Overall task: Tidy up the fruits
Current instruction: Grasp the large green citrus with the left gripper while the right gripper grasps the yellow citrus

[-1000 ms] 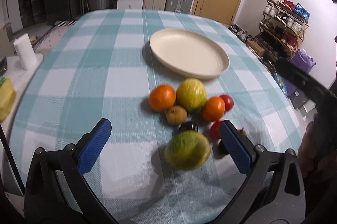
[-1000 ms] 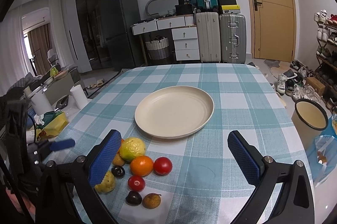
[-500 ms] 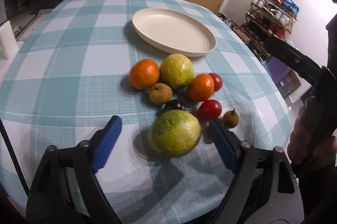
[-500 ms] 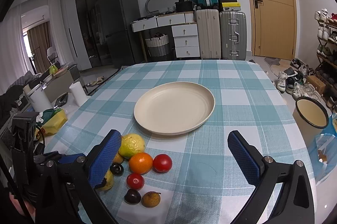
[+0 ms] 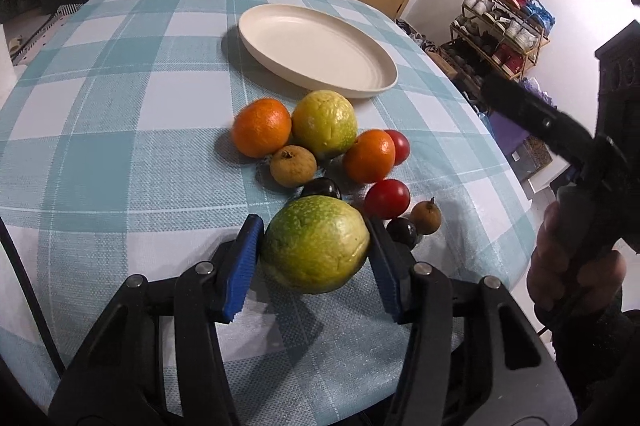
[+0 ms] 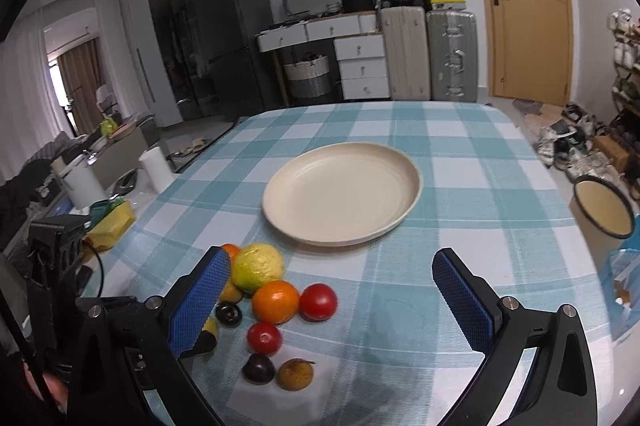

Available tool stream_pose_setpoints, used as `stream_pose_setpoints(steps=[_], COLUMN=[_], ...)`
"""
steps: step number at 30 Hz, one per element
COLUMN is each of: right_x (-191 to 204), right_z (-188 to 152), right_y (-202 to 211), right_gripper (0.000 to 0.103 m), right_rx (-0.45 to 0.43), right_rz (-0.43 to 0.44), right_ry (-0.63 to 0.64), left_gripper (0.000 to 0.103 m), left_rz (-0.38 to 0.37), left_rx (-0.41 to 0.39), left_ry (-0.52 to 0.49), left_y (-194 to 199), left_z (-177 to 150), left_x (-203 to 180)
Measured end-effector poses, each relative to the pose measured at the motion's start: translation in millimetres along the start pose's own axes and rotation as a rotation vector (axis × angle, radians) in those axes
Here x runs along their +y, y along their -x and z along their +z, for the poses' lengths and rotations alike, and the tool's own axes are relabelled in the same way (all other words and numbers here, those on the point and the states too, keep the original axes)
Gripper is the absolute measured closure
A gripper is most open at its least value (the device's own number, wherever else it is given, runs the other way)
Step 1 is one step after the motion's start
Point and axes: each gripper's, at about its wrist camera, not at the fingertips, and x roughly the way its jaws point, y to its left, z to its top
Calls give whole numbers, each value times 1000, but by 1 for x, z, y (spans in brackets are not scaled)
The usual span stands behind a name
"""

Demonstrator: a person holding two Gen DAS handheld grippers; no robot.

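A pile of fruit lies on the checked tablecloth in front of an empty cream plate [image 5: 316,52]. My left gripper [image 5: 314,260] is shut on a large green-yellow fruit [image 5: 316,244] at the near side of the pile. Behind it lie two oranges [image 5: 262,127], a second yellow-green fruit [image 5: 324,124], red tomatoes [image 5: 387,199], dark plums [image 5: 321,188] and small brown fruits [image 5: 293,165]. My right gripper [image 6: 332,298] is open and empty, held above the table with the pile at its left finger; the plate [image 6: 342,192] lies beyond it.
The table's near edge curves just below the fruit. A paper roll [image 6: 157,168] and a yellow bag [image 6: 110,226] sit off the table's left side. Suitcases, drawers and a door stand at the back; a shoe rack [image 5: 504,26] is on the right.
My left gripper moved forward and closed from wide open onto the large green-yellow fruit. The right gripper shifted only slightly and stays open.
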Motion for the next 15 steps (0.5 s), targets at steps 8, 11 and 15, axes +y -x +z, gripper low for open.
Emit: stream_pose_setpoints(steps=[8,11,15], right_x=[11,16,21], right_z=[5,6,8], right_y=[-24,-37,-56], right_gripper=[0,0,0], right_rx=[94,138,189], right_rz=[149,188,225], right_ry=[18,31,41], left_gripper=[53,53,53], left_rz=[-2,2,7], left_rx=[-29,-38,-43], left_ry=[14,16,29], left_y=[19,25,28], left_z=[9,13,17], left_x=[16,23,33])
